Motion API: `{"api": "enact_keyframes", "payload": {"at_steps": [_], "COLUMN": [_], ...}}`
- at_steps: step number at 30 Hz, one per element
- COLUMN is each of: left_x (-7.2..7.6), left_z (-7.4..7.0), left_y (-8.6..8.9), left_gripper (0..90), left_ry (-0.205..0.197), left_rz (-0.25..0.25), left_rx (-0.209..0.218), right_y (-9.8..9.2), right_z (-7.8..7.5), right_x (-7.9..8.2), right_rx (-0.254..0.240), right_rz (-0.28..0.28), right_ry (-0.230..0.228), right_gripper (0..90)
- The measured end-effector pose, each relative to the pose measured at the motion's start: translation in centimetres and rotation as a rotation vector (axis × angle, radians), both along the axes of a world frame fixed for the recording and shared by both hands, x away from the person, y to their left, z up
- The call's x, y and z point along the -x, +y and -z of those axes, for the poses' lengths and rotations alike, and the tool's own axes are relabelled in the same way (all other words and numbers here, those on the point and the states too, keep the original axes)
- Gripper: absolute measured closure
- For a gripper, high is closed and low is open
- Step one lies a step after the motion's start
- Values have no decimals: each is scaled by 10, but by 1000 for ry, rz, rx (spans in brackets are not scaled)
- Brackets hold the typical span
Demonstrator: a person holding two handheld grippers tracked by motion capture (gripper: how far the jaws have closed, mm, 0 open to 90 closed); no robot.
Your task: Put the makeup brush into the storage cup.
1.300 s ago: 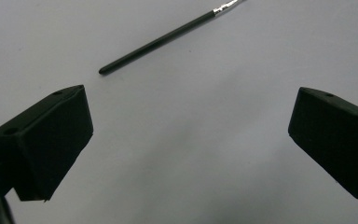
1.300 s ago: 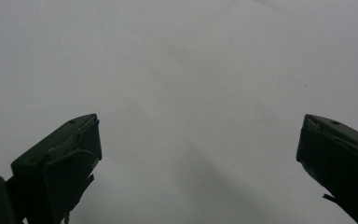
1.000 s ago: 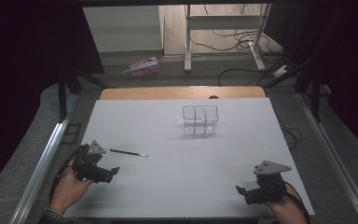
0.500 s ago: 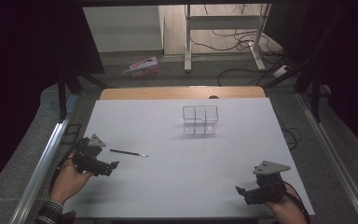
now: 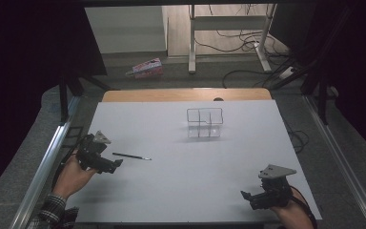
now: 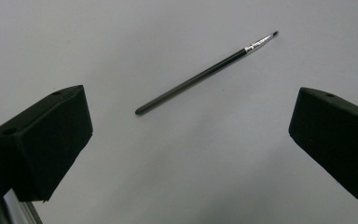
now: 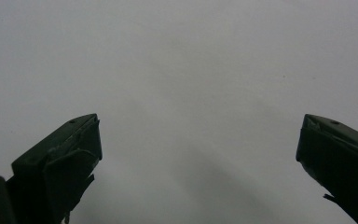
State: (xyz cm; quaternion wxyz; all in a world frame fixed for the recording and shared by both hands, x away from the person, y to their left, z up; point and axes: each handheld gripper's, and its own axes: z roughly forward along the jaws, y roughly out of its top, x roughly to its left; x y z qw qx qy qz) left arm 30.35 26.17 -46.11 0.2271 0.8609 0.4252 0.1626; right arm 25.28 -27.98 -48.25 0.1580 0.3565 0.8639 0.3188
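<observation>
Jaws of the left gripper (image 5: 116, 163) are spread wide apart, with nothing held between them. A thin black brush (image 5: 131, 156) is seen lying flat on the white table (image 5: 181, 191), just beyond those jaws and apart from them. The right gripper (image 5: 246, 195) is held low near the table's near right corner, its jaws likewise wide apart. A clear wire-frame organiser (image 5: 205, 123) stands farther back.

A thin black brush (image 6: 205, 72) lies slantwise on the white table (image 6: 177, 168), beyond the wide-apart jaws.
</observation>
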Motion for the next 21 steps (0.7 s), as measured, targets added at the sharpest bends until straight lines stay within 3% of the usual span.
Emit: {"api": "enact_keyframes", "payload": {"at_steps": [21], "left_x": [-38], "left_z": [-7], "left_y": [-25], "left_gripper": [4], "left_ry": [42], "left_rz": [67], "left_rx": [-100], "right_y": [1], "right_z": [2], "right_x": [0], "right_rx": [14], "right_rz": [-17], "right_ry": [6], "right_gripper": [5]}}
